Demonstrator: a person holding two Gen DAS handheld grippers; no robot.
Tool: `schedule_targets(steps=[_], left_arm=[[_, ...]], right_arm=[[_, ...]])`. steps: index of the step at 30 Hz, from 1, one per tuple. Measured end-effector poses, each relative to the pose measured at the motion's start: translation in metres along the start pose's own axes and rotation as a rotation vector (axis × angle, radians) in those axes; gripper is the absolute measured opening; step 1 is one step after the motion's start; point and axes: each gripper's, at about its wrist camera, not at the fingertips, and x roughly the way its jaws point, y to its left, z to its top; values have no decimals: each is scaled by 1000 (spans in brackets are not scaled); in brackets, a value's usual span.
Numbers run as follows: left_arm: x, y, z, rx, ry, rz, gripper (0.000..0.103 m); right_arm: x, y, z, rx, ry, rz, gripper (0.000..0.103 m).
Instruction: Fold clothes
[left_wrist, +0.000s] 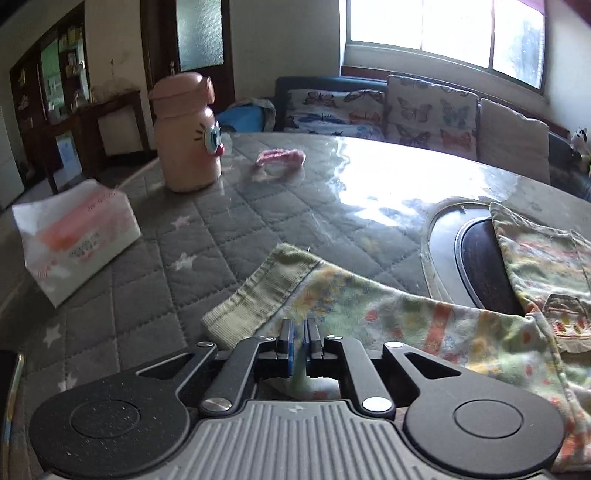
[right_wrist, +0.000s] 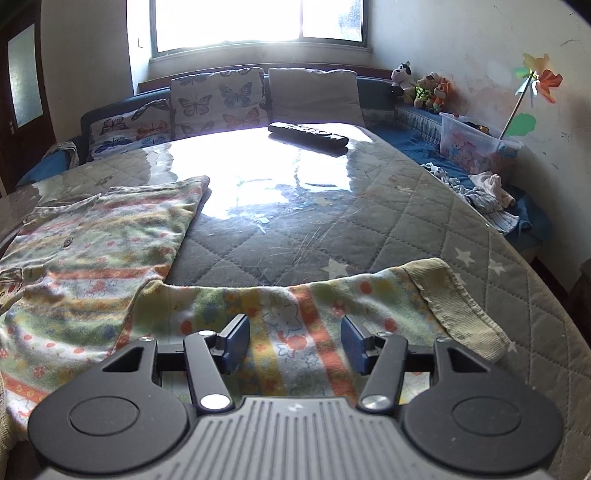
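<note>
A child's flowery, striped top lies spread on the quilted table (right_wrist: 332, 229), with its body (right_wrist: 92, 240) to the left in the right wrist view. In the left wrist view its left sleeve (left_wrist: 369, 314) runs across to a ribbed cuff (left_wrist: 258, 295). My left gripper (left_wrist: 299, 332) is shut on that sleeve just behind the cuff, and cloth shows between the blue pads. My right gripper (right_wrist: 295, 341) is open low over the right sleeve (right_wrist: 295, 306), a finger on each side of an orange stripe. That sleeve's ribbed cuff (right_wrist: 454, 306) lies to the right.
A pink bottle (left_wrist: 188, 136), a tissue pack (left_wrist: 74, 236) and a pink hair band (left_wrist: 280, 157) sit on the left half. A remote control (right_wrist: 308, 133) lies at the far edge. A round inset (left_wrist: 476, 258) lies partly under the top. A cushioned sofa (right_wrist: 221, 96) runs behind.
</note>
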Motion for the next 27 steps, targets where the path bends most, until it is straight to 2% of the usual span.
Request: schedule_targets(steps=[5, 9, 14, 24, 27], left_arm=[[13, -9, 5, 45, 6, 4, 8], [12, -16, 6, 74, 11, 1, 8], [-17, -40, 0, 125, -17, -108, 8], [-67, -124, -21, 298, -59, -411, 9], [-69, -140, -31, 353, -53, -454, 9]], right_arm=[[8, -4, 5, 7, -12, -6, 56], [3, 6, 8, -41, -13, -7, 56], [-12, 28, 9, -100, -26, 73, 56], [-41, 112, 6, -283, -40, 342, 57], [-43, 131, -1, -336, -34, 383, 57]])
